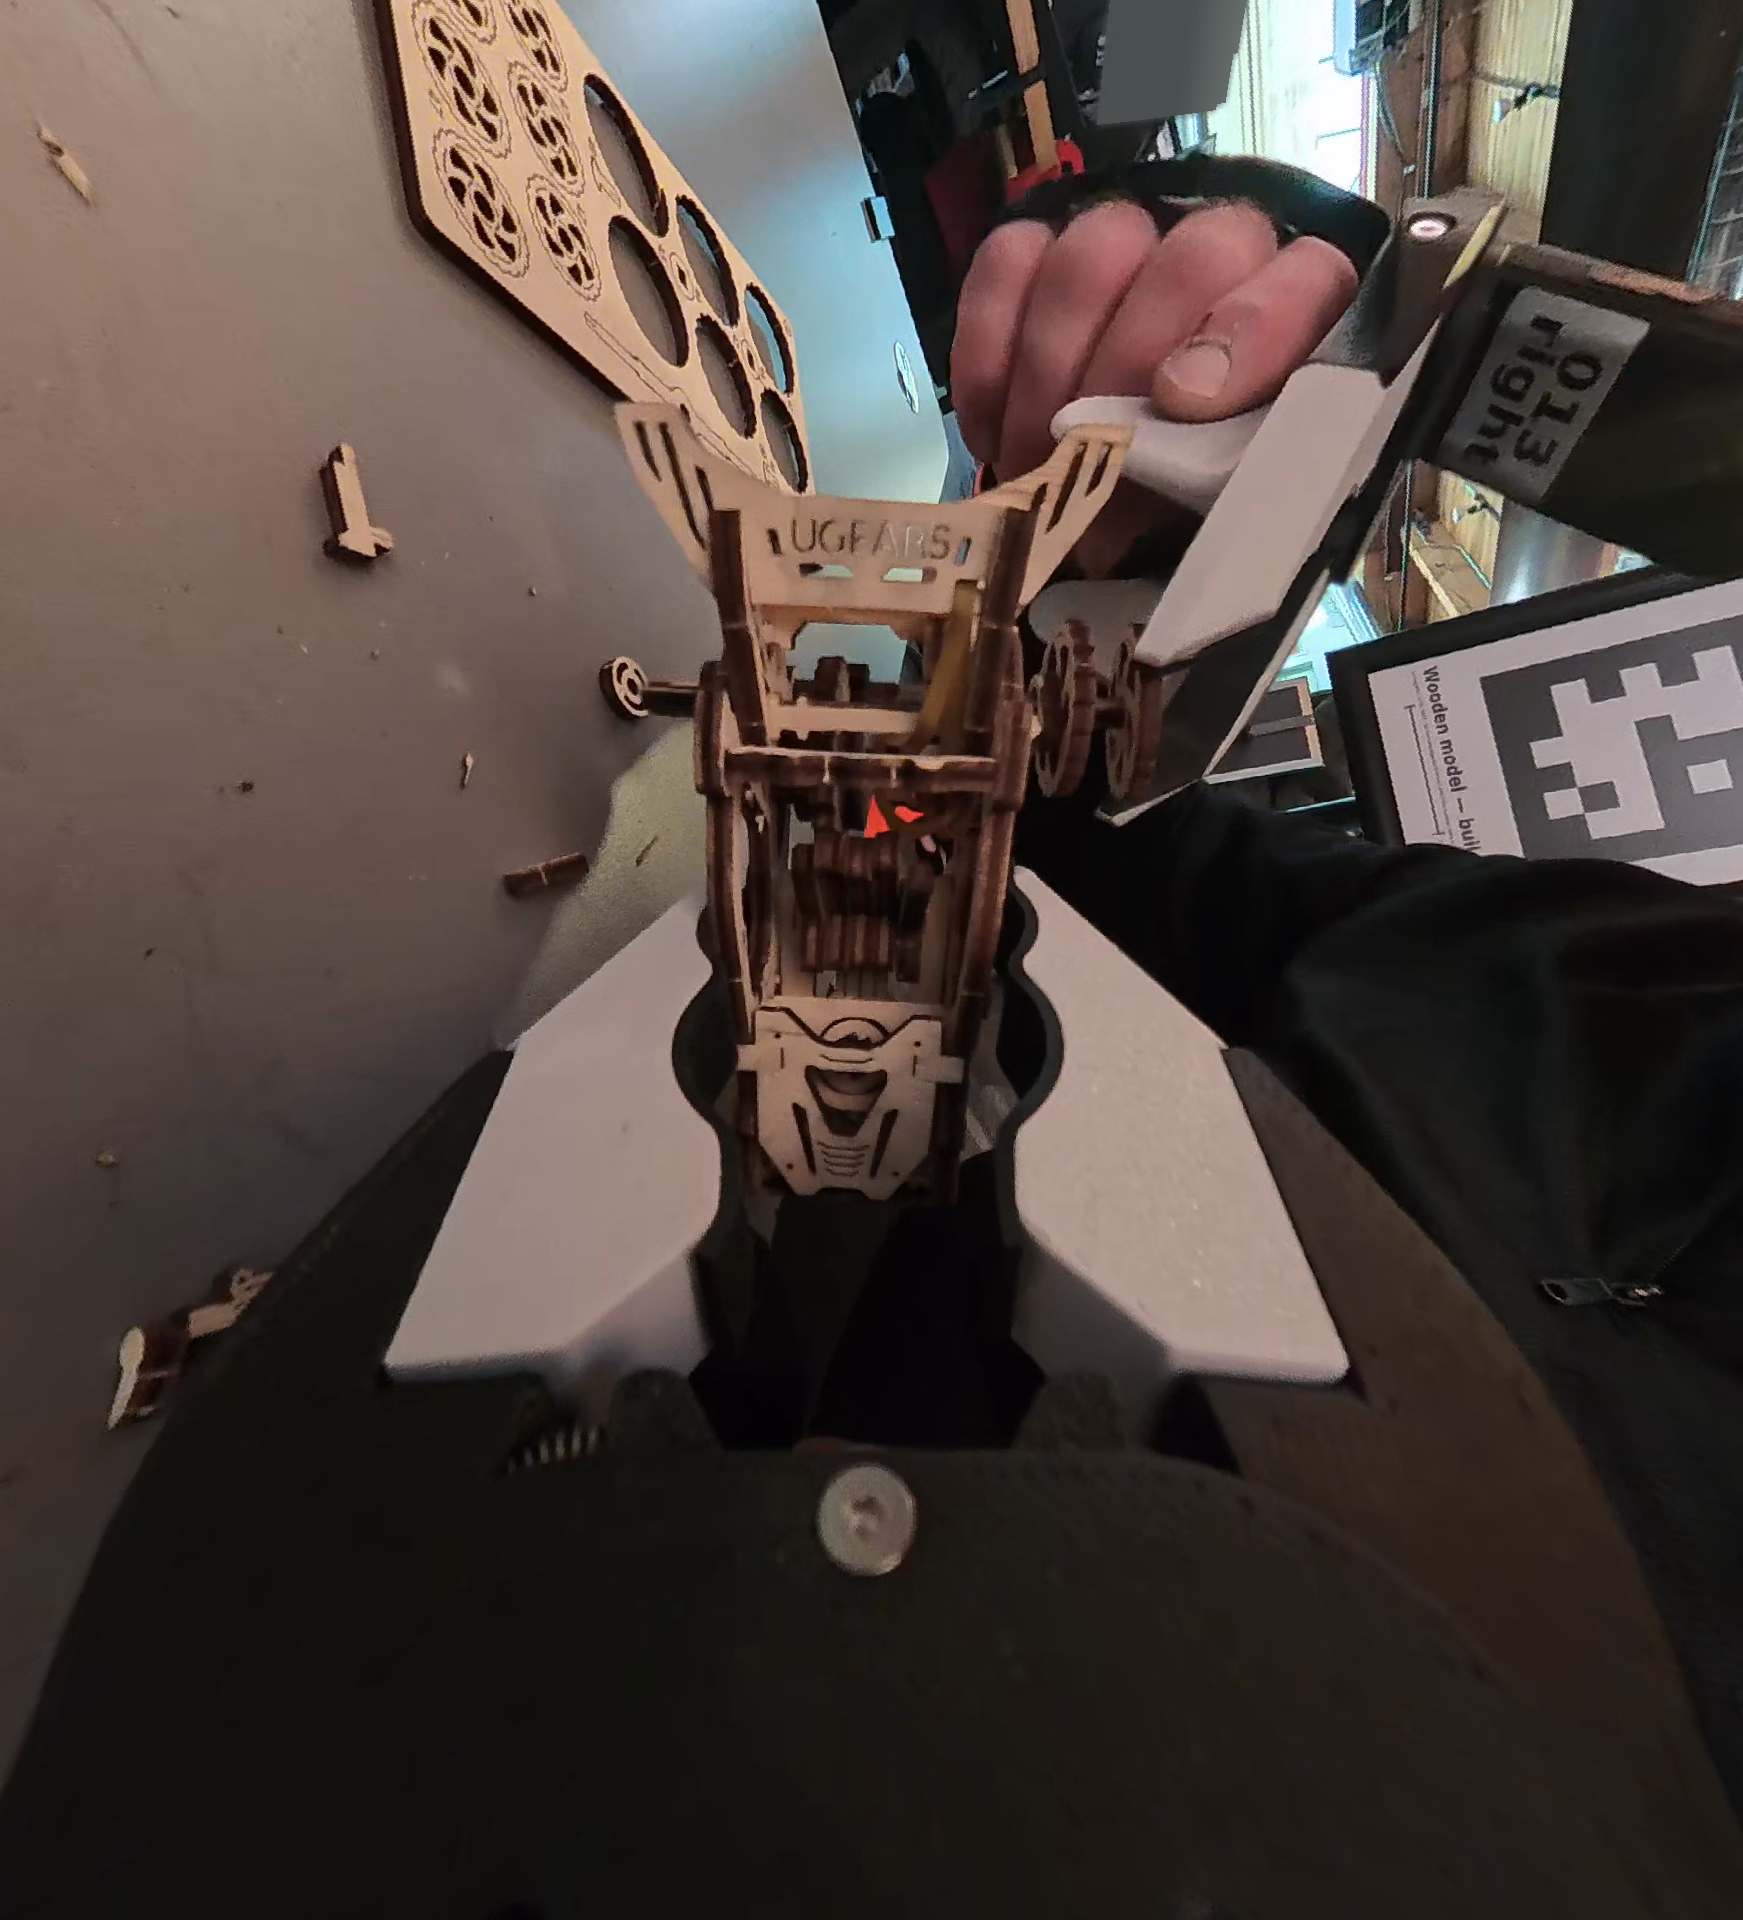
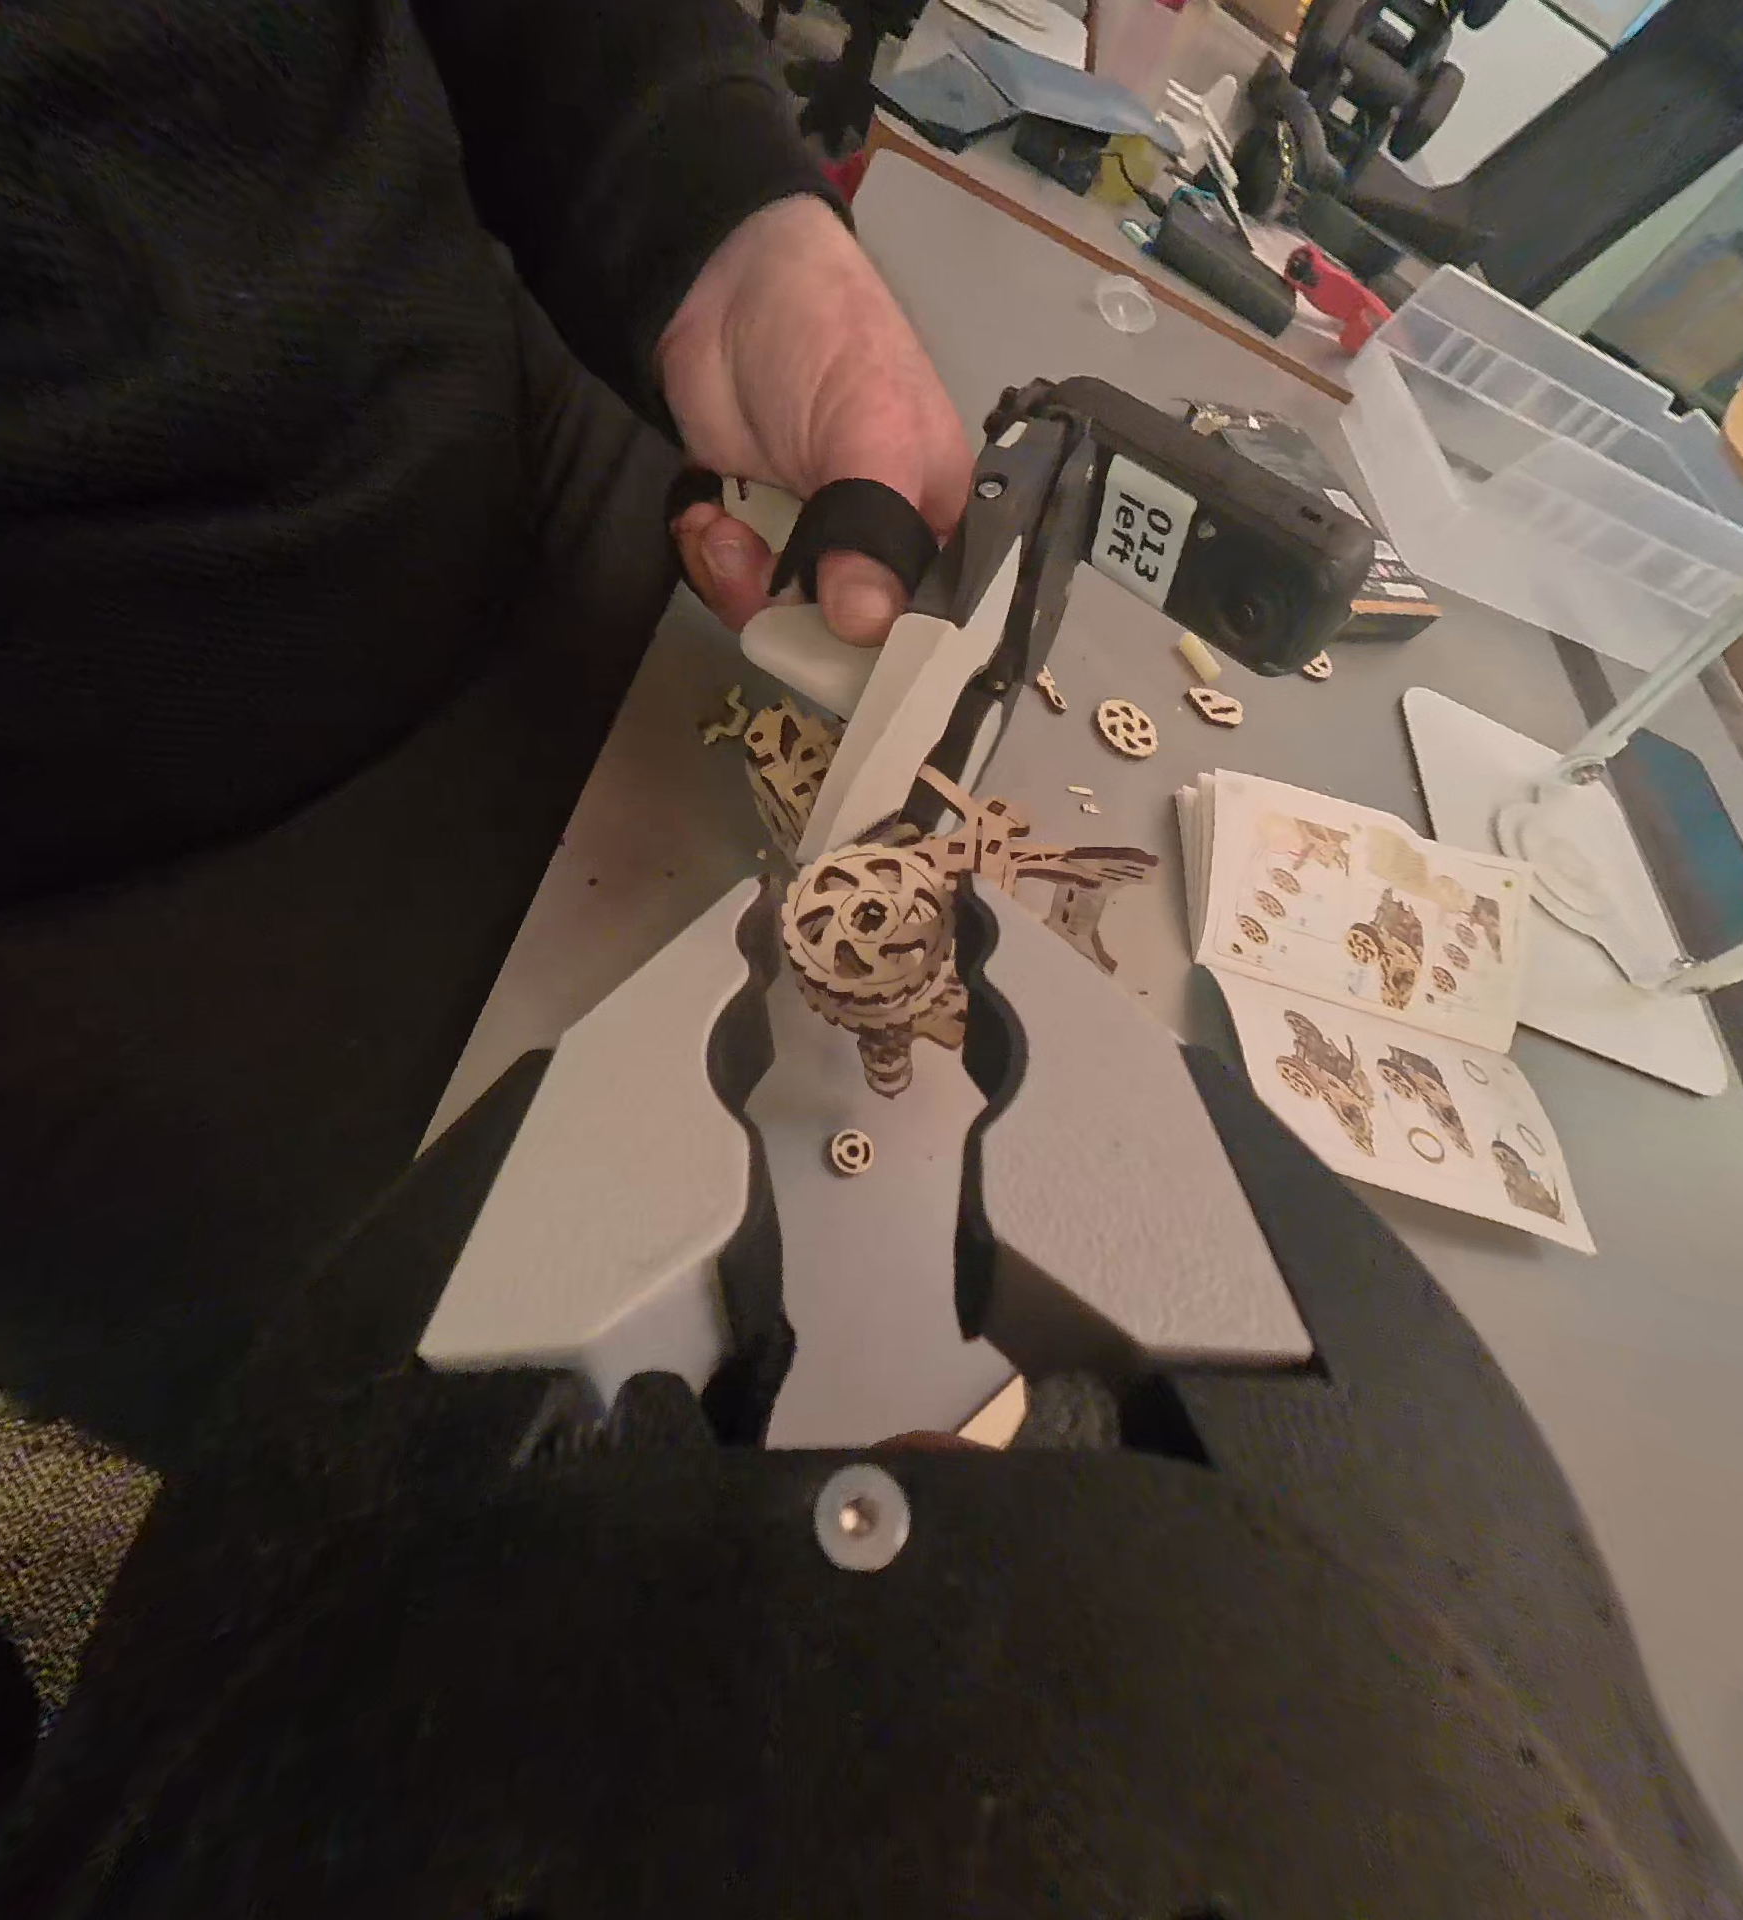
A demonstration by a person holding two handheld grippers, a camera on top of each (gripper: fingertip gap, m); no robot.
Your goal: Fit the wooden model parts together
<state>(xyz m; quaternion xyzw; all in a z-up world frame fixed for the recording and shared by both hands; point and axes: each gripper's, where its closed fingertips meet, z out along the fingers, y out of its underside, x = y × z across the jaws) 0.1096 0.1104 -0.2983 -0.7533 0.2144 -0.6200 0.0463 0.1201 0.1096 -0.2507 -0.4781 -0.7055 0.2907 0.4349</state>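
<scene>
We see a half-built wooden model car (image 1: 862, 831) held off the grey table (image 1: 171, 727), its chassis clamped narrowly between the white fingers of the left gripper (image 1: 862, 1039), nose end toward the camera and winged tail pointing away. At the model's right flank, the right gripper (image 1: 1147, 717) has closed in on a pair of cogged wheels (image 1: 1095, 717) riding a short axle; in its own view that gripper (image 2: 867, 935) pinches the spoked wheel (image 2: 862, 925) between its tips, so both tongs are narrow and loaded.

We judge the step in hand to be seating the wheel set on the model's axle. The next move likely calls for a straight push along the axle line while the left gripper keeps the frame from twisting; whether the wheel is already fully home we cannot tell, since the joint is hidden behind the wheel faces.

The model itself is pale laser-cut plywood with dark scorched edges, an open lattice of thin ribs with stacked gears and a yellowish band in the middle. It looks light and brittle, so a hard squeeze could crack a rib.

Beyond the model, a punched-out parts sheet (image 1: 597, 208) lies flat on the table; beside the model, an open instruction booklet (image 2: 1366, 977) and a loose wheel (image 2: 1127, 724) wait, with a small wooden ring (image 2: 854, 1153) below it.
</scene>
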